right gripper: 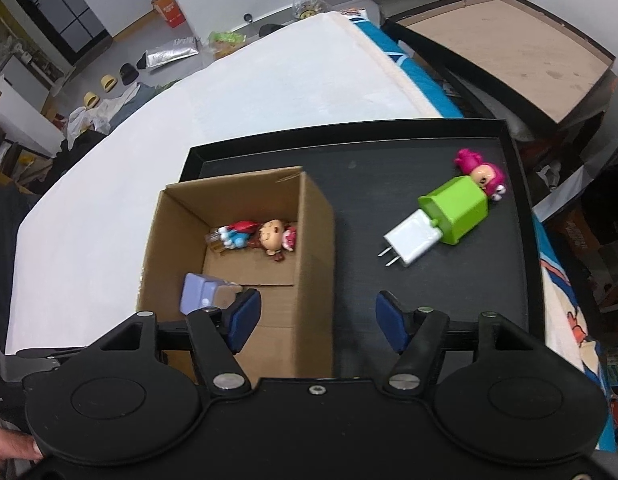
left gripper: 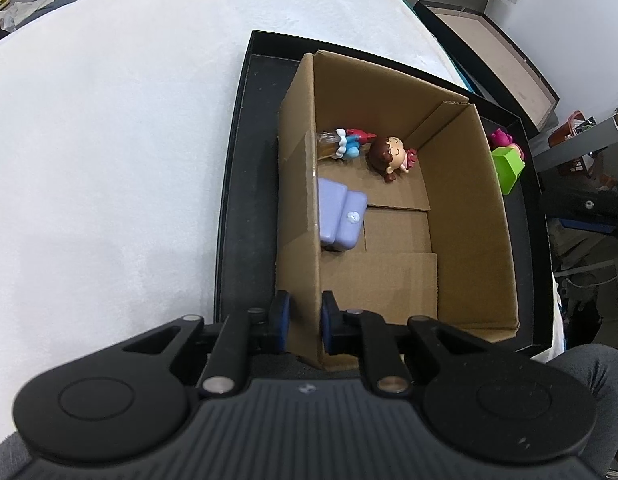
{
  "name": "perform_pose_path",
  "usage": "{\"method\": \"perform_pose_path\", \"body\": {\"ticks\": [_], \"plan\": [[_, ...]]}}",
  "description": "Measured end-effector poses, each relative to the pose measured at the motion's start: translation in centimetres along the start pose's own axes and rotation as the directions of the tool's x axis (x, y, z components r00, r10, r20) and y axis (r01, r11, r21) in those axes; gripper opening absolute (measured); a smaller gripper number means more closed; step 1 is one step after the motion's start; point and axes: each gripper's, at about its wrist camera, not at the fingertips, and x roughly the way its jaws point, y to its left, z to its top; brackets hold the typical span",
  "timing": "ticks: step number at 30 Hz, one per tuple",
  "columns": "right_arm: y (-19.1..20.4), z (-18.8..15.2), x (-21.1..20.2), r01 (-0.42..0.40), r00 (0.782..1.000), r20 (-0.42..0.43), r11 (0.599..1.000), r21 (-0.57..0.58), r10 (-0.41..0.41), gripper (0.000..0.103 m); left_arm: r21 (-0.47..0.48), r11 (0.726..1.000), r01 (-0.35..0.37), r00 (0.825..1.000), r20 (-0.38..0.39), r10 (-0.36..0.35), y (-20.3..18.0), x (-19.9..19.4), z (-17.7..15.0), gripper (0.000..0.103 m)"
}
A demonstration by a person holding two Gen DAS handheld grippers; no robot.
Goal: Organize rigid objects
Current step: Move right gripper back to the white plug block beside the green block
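A cardboard box (left gripper: 465, 216) (right gripper: 313, 256) stands on a black tray (left gripper: 245, 184) (right gripper: 429, 280). Inside lie a brown-haired doll (left gripper: 389, 156) (right gripper: 273, 236), a red and blue figure (left gripper: 347, 142) (right gripper: 235, 234) and a lilac case (left gripper: 341, 218) (right gripper: 199, 292). My left gripper (left gripper: 303, 320) is shut on the box's left wall near its front corner. My right gripper (right gripper: 317, 322) is open and empty, above the box's right wall. On the tray right of the box lie a green block (right gripper: 457, 208) (left gripper: 507, 168), a white charger plug (right gripper: 411, 242) and a pink figure (right gripper: 483, 172) (left gripper: 505, 138).
The tray rests on a white bed (left gripper: 129, 140) (right gripper: 229, 112). A large open black box with a brown inside (left gripper: 497, 56) (right gripper: 509, 48) stands to the right. Shoes and bags (right gripper: 109, 80) lie on the floor beyond.
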Motion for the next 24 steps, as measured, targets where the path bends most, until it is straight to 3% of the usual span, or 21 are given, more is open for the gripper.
{"method": "perform_pose_path", "body": {"ticks": [24], "plan": [[-8.5,-0.3,0.7,0.060,0.998,0.005,0.985,0.162,-0.061,0.068,-0.011,1.000,-0.006,1.000,0.007,0.006,0.1,-0.2,-0.1,0.014]]}}
